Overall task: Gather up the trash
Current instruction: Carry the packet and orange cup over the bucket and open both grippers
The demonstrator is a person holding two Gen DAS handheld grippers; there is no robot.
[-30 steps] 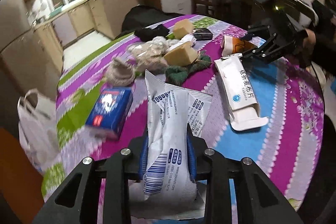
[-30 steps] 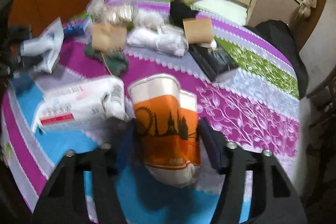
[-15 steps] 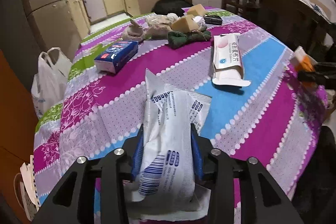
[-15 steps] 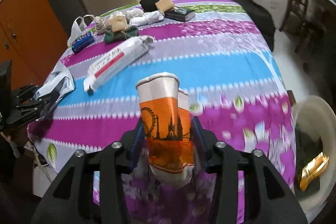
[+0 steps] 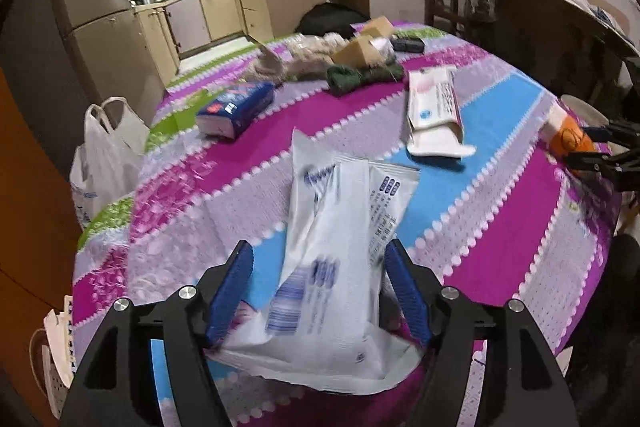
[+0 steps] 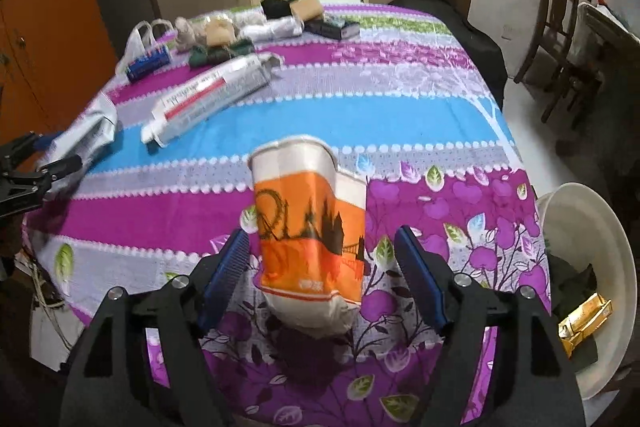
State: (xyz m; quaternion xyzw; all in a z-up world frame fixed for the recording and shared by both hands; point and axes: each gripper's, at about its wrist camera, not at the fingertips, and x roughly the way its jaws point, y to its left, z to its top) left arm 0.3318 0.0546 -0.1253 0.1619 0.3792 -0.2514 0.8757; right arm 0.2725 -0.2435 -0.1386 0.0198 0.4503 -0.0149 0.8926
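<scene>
A white printed plastic packet (image 5: pixel 336 247) sits blurred between the blue pads of my left gripper (image 5: pixel 319 247). Its jaws are opening, and the left pad stands clear of the packet. In the right wrist view a crushed orange-and-white paper cup (image 6: pixel 312 227) hangs between the pads of my right gripper (image 6: pixel 322 233). Those jaws are opening too, with a gap on each side of the cup. Both grippers are over the near edge of the table with the striped purple cloth (image 6: pixel 400 115). A white bin (image 6: pixel 580 227) stands low at the right with a gold wrapper (image 6: pixel 586 315) inside.
On the cloth lie a long white carton (image 6: pixel 208 99), a blue tissue pack (image 5: pixel 236 105), green rolled cloth (image 5: pixel 360 75) and several bundles at the far end. A white plastic bag (image 5: pixel 106 155) hangs at the left edge. Wooden chairs (image 6: pixel 560 27) stand to the right.
Both grippers pulled back from the middle of the table to its near edge. Both sets of jaws spread apart, loosening the packet and the cup that they had pinched.
</scene>
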